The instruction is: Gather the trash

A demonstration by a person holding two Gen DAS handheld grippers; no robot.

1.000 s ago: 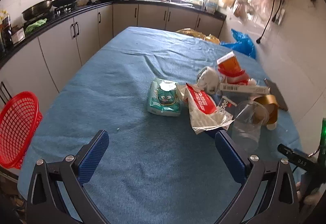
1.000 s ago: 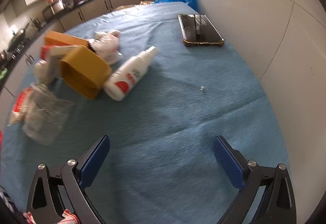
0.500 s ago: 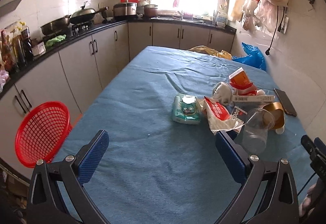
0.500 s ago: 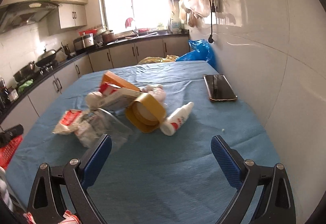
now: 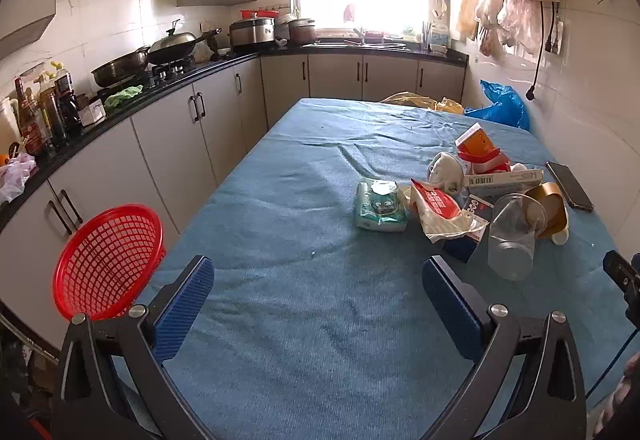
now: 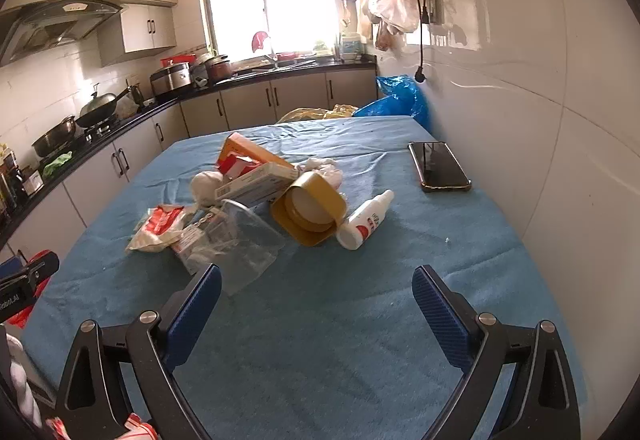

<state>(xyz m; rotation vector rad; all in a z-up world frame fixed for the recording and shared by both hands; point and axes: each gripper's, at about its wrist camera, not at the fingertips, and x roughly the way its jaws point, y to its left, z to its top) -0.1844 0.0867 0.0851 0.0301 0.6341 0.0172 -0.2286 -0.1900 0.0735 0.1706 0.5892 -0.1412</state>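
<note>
Both raised; trash pile (image 6: 256, 207) beyond parted fingers (image 6: 196, 304).

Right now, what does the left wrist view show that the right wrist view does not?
Only the left wrist view shows the whole red basket beside the table and the green wipes pack. Only the right wrist view shows the white bottle in full, lying beside the gold tin. Both show the clear plastic cup, the black phone and the blue tablecloth. Both the left gripper and the right gripper are open and hold nothing.
</note>
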